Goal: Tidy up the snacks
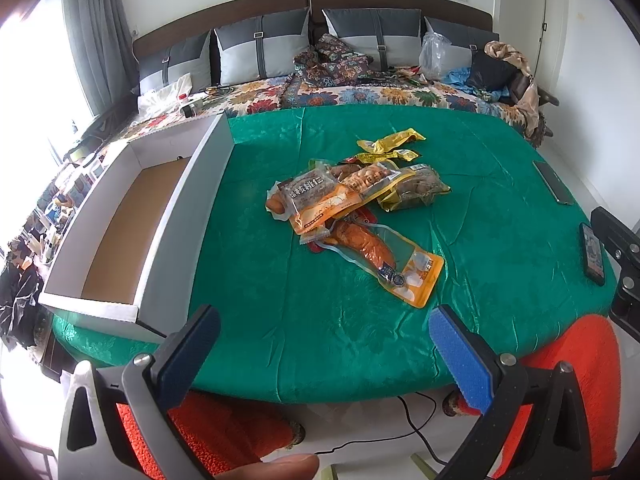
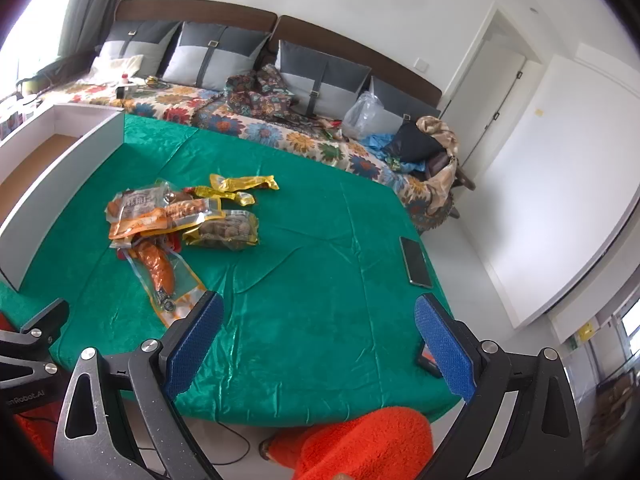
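My left claw (image 1: 324,344) and right claw (image 2: 316,336) both gape wide, holding nothing. The snack pile (image 1: 352,196) lies ahead on the green counter (image 1: 260,280), the nearest sausage pack (image 1: 384,256) angled toward my left claw; the box (image 1: 136,216) sits further left.

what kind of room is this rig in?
Most likely a home bedroom. A bed with a flowered bedspread and grey strapped pillows against a brown headboard sits behind the green-clothed table, and a white door shows at right.
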The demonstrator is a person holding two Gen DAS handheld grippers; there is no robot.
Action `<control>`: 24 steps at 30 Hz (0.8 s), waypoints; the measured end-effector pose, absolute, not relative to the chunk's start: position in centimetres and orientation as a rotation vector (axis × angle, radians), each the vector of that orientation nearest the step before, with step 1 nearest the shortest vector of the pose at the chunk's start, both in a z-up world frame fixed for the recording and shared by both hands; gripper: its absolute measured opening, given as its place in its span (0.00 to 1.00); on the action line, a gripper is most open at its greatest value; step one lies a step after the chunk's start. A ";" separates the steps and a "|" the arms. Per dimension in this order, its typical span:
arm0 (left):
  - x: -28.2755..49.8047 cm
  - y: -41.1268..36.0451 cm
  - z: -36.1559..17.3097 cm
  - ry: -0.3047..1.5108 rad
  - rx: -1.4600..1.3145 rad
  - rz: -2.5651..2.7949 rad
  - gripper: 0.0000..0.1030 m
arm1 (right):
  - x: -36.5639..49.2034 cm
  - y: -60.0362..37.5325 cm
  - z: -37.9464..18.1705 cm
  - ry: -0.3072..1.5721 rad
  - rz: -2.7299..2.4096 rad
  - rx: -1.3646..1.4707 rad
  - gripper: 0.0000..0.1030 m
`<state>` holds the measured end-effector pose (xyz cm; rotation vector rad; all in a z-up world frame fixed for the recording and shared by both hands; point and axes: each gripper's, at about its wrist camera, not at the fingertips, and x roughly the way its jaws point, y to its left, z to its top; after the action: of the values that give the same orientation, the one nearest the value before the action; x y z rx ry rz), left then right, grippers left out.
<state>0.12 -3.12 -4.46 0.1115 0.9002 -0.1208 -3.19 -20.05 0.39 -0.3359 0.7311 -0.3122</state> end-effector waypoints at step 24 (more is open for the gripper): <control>-1.5 -4.6 -3.5 0.832 0.245 -0.091 1.00 | -4.0 -20.5 0.8 0.715 -0.306 -0.322 0.95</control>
<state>-1.48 -4.63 -3.47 0.2447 0.8321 -0.0909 -3.96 -20.46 0.84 -0.3216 0.7151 -0.3063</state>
